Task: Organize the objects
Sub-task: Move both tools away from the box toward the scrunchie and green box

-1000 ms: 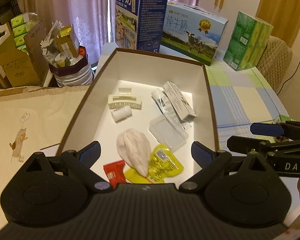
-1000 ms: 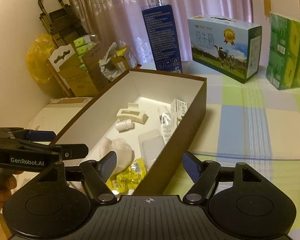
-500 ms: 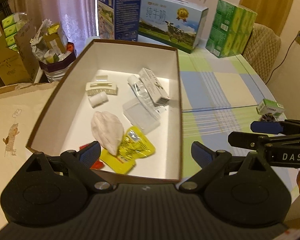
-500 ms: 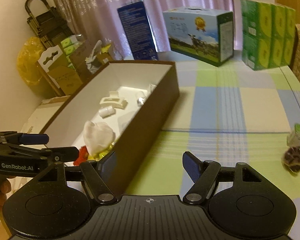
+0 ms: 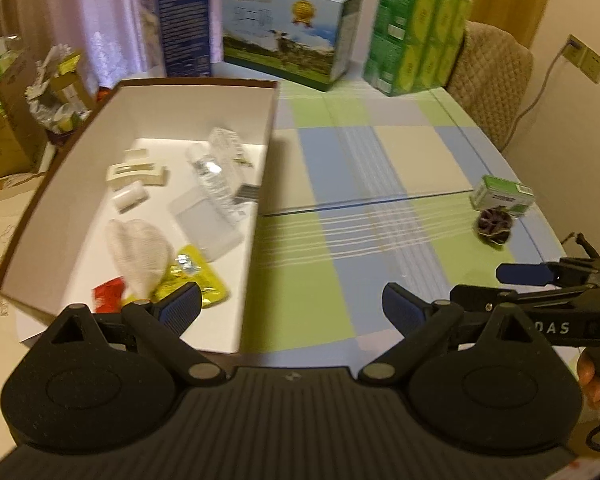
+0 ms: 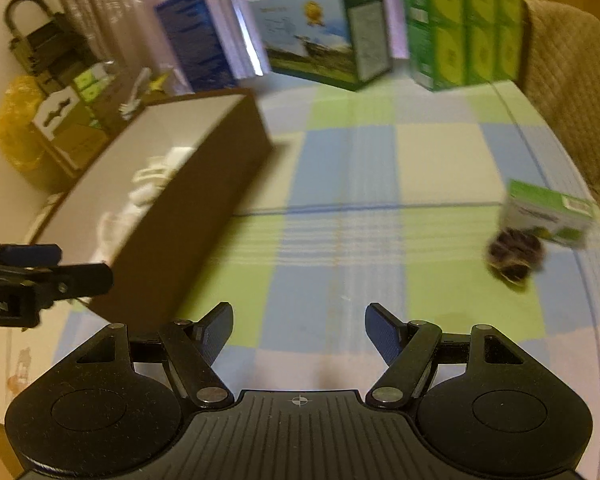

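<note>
A brown box (image 5: 266, 148) (image 6: 204, 196) with a white inside sits on the checked tablecloth and holds several items: a white hair clip (image 5: 137, 173), a white pouch (image 5: 138, 250), a yellow packet (image 5: 192, 276), a red wrapper (image 5: 108, 294), a clear case (image 5: 206, 220). On the cloth at the right lie a small green-and-white carton (image 5: 502, 196) (image 6: 548, 214) and a dark round object (image 5: 493, 226) (image 6: 514, 256) touching it. My left gripper (image 5: 292, 306) is open and empty near the box's front right corner. My right gripper (image 6: 299, 328) is open and empty above the cloth.
Two milk cartons (image 5: 284, 52) and a green pack of tissues (image 5: 412, 36) stand at the table's far edge. A padded chair (image 5: 496, 76) is at the far right. Cardboard boxes and a bin (image 5: 56, 96) crowd the floor on the left.
Both grippers have swung right, away from the box and toward the open cloth. The small carton and dark object now sit nearer in both views. Both stay open.
</note>
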The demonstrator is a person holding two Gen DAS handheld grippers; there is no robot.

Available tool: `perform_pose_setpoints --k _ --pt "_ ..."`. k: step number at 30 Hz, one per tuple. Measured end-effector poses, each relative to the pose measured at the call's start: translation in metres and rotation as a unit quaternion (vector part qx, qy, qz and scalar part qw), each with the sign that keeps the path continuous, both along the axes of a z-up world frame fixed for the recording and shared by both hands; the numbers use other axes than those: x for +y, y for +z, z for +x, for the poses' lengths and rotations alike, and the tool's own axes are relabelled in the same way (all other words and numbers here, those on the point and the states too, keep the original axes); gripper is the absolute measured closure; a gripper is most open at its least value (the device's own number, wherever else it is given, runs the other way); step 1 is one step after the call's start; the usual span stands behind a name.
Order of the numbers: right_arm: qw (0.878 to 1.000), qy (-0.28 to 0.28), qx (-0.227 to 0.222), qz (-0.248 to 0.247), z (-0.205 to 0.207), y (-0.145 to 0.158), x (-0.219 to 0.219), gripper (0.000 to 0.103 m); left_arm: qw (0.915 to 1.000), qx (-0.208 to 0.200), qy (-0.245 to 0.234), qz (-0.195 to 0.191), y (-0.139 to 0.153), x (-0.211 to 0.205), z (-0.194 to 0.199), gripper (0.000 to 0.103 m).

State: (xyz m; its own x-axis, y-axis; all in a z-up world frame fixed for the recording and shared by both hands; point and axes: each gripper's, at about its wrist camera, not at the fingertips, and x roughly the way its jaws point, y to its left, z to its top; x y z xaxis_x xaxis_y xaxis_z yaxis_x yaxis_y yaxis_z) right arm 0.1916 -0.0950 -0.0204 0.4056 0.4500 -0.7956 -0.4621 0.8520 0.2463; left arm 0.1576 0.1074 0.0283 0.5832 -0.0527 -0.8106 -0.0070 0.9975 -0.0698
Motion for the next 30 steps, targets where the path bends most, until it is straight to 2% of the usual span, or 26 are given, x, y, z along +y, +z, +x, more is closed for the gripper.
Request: perform_pose_setpoints --k 11,18,27,30 --pt "0.997 -0.072 0.017 -0.009 0.015 -0.005 -0.077 0.033 0.9979 0.021 -0.061 -0.011 -0.019 -0.078 0.025 0.008" --pt "0.992 -0.126 0.020 -0.018 0.026 -0.012 -0.129 0.033 0.9957 0.019 -0.089 -0.015 -0.040 -0.126 0.045 0.008" --pt "0.984 -0.172 0.019 -0.031 0.048 -0.025 -0.184 0.033 0.9892 0.035 -0.141 -0.023 -0.075 -0.197 0.076 0.015" --pt "0.983 -0.180 0.018 -0.036 0.059 -0.029 -0.199 0.033 0.9876 0.033 -0.151 -0.024 -0.084 -0.217 0.086 0.022"
